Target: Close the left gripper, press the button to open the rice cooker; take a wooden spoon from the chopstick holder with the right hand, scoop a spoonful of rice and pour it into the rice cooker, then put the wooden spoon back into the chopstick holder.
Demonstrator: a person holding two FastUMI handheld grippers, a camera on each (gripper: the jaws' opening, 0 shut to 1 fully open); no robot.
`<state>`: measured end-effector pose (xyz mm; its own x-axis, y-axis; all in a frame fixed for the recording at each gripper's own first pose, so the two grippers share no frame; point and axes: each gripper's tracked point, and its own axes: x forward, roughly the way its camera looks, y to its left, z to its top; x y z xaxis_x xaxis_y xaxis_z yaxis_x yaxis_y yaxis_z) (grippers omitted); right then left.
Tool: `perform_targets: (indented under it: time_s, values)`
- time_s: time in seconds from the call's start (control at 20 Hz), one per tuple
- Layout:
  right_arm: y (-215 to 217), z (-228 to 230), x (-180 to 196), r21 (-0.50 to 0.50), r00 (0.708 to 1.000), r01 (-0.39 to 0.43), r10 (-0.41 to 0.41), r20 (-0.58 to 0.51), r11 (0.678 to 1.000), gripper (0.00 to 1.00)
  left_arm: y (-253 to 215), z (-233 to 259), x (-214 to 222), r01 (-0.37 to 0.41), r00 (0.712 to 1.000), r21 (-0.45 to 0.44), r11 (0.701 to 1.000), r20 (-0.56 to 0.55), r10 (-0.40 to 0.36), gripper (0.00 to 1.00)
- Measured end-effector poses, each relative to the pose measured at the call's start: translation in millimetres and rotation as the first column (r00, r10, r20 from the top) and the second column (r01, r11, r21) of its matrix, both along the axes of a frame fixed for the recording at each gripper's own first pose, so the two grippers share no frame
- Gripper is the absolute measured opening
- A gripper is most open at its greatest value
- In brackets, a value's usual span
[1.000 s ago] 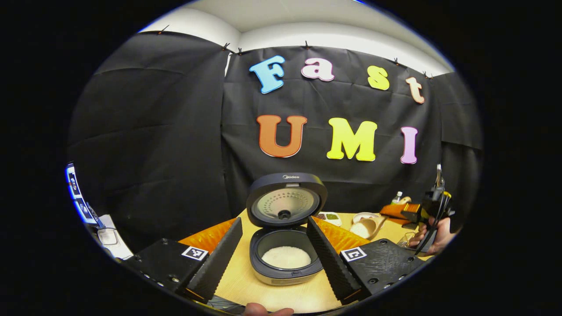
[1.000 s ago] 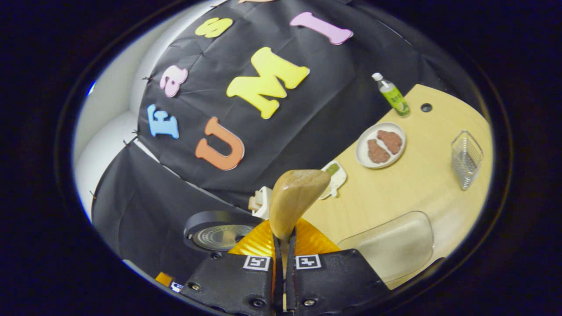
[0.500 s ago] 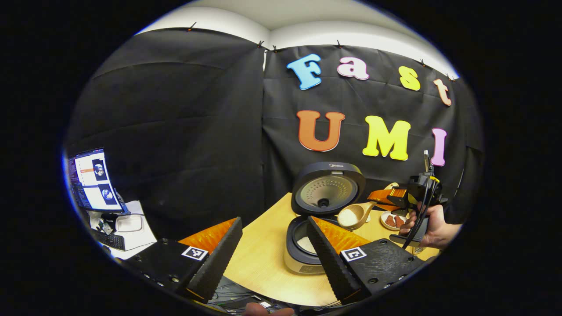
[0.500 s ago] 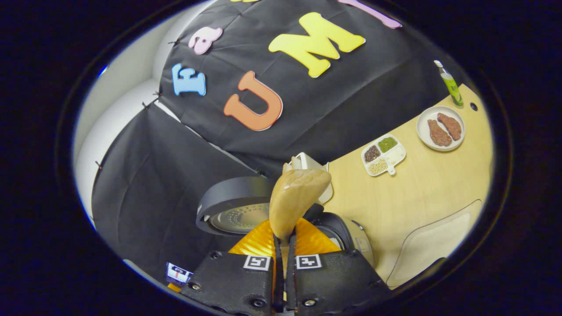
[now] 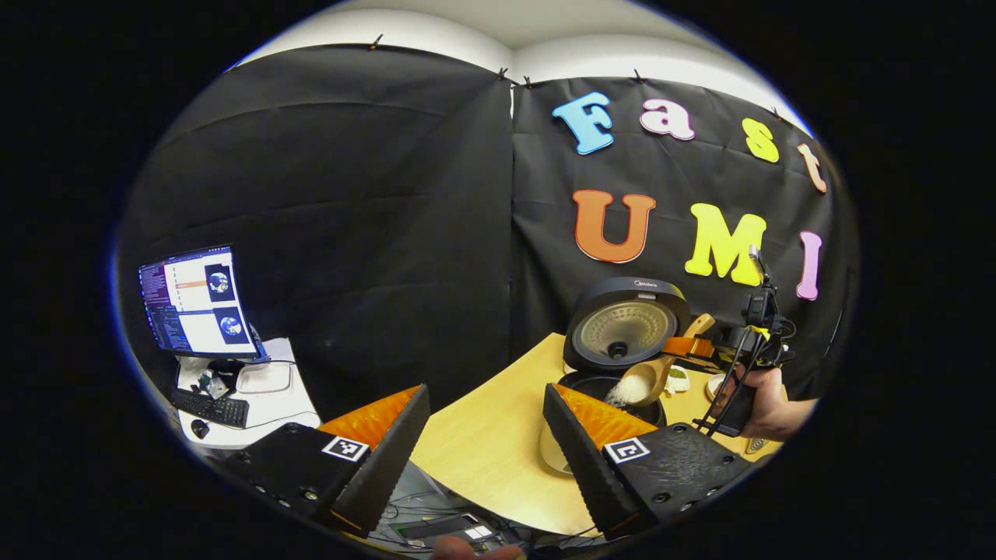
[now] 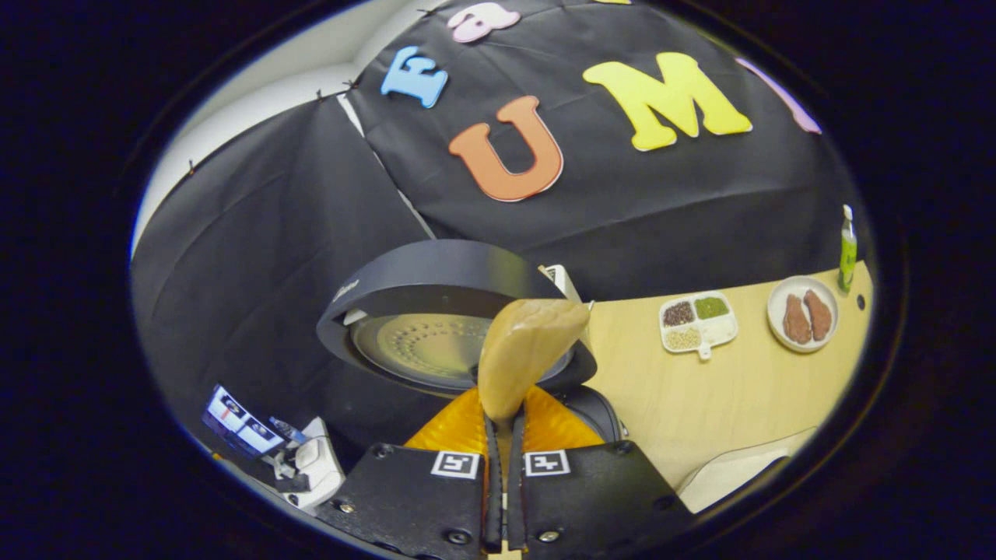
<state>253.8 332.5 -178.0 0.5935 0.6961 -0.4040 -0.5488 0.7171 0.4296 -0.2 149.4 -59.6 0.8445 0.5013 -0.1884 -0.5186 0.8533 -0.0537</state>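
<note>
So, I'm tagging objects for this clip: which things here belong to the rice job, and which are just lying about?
In the job: rice cooker, wooden spoon, rice, right gripper.
Lying about: sectioned dish, plate of meat, bottle, monitor, keyboard.

The rice cooker (image 5: 603, 373) stands open on the table, its round dark lid (image 5: 627, 323) upright behind the pot. Just above the pot's rim the wooden spoon (image 5: 650, 373) tilts bowl-down, white rice (image 5: 632, 387) spilling from it into the cooker. The spoon's pale rounded back (image 6: 525, 354) faces the right gripper view, in front of the lid.
</note>
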Motion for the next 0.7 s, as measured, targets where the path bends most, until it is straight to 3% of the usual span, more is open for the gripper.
perform_targets:
  time_s: [0.35, 0.7]
  values:
    - [8.1, 9.7, -1.7, -0.095, 0.992, -0.04, 0.051, 0.118, 0.995, 0.08, 5.8, 5.6, -4.1, -0.017, 1.0, -0.012, 1.0, 0.014, 0.017, 0.95]
    - [11.8, 24.9, -1.9, -0.211, 0.956, -0.043, 0.102, 0.275, 0.977, 0.08, 6.7, 5.2, -1.4, -0.005, 1.0, -0.006, 1.0, 0.021, 0.005, 0.95]
